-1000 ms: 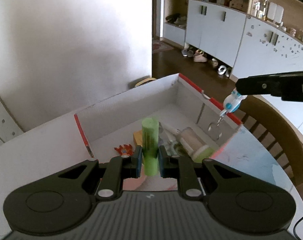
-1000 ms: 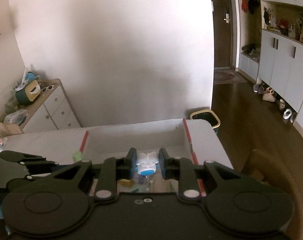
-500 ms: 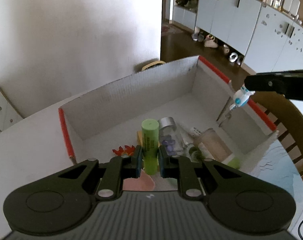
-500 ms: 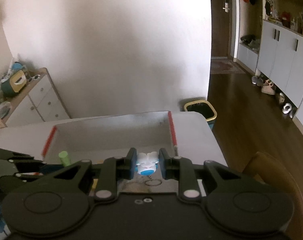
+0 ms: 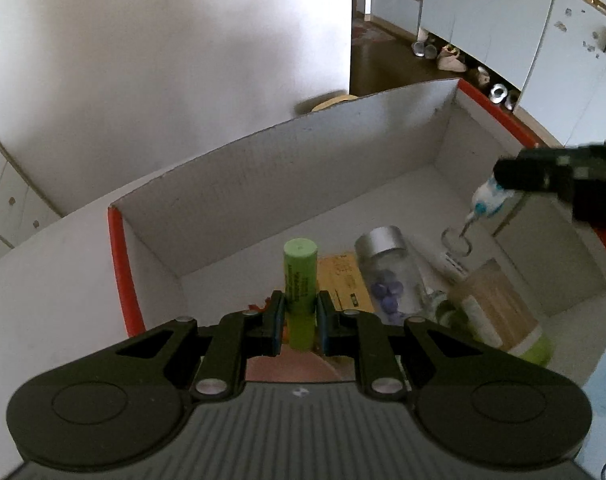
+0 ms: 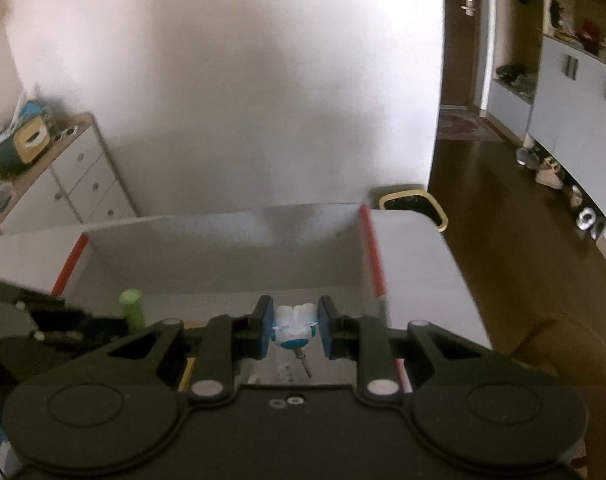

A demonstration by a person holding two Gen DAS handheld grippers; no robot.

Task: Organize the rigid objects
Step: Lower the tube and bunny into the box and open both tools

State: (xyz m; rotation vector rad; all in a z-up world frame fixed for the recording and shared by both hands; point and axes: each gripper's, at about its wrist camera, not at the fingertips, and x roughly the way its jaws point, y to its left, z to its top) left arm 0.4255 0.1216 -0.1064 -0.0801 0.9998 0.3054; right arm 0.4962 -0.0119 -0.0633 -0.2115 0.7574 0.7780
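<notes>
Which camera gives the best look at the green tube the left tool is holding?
The left wrist view. There the green tube stands upright between the left tool pads, cap and printed side in sharp view, above the cardboard box. The right wrist view shows only its blurred top at the left, behind the other tool's body.

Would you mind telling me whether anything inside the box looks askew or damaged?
Nothing looks spilled or damaged. The clear jar with a silver cap and the beige bottle lie on their sides in the cardboard box, loosely jumbled rather than upright.
</notes>
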